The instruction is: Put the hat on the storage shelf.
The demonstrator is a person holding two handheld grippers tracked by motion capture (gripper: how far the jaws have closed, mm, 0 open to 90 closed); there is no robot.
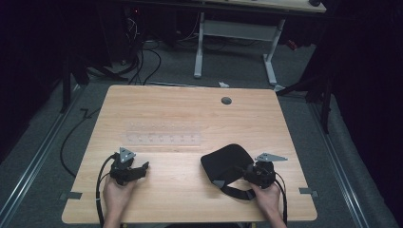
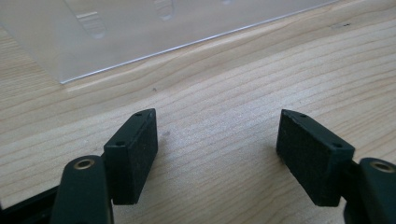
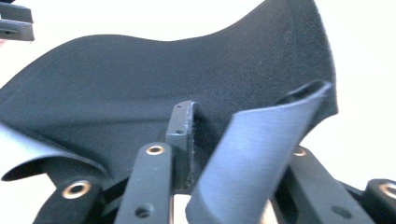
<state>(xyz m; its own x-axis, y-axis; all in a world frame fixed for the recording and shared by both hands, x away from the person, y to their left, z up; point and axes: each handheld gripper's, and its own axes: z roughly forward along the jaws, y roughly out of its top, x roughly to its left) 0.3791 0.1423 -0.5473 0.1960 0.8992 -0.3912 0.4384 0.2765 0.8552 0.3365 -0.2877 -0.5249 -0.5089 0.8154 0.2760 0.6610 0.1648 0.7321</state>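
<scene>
1. The right hand-held gripper (image 1: 241,172) has its jaws drawn narrow on the near edge of a black, soft fabric eye mask with a strap (image 1: 225,162). In the right gripper view the mask's cloth (image 3: 154,88) sits between the pads, with a fold of strap (image 3: 252,154) bent up across one jaw. The grip reads as a pinch meant to lift or drag the mask.
2. The mask lies on the light wooden surface (image 1: 190,118), spreading ahead of the right hand-held gripper and toward the other hand. Its strap loops back beside the right hand (image 1: 267,199), so the edge is the easiest part to catch.
3. The left hand-held gripper (image 2: 217,140) hangs just above bare wood with jaws wide and nothing between them. It is well apart from the mask, probably waiting to help.
4. A clear flat plastic rack (image 1: 164,135) lies just ahead of the left hand-held gripper, untouched; it may be where the mask goes.
</scene>
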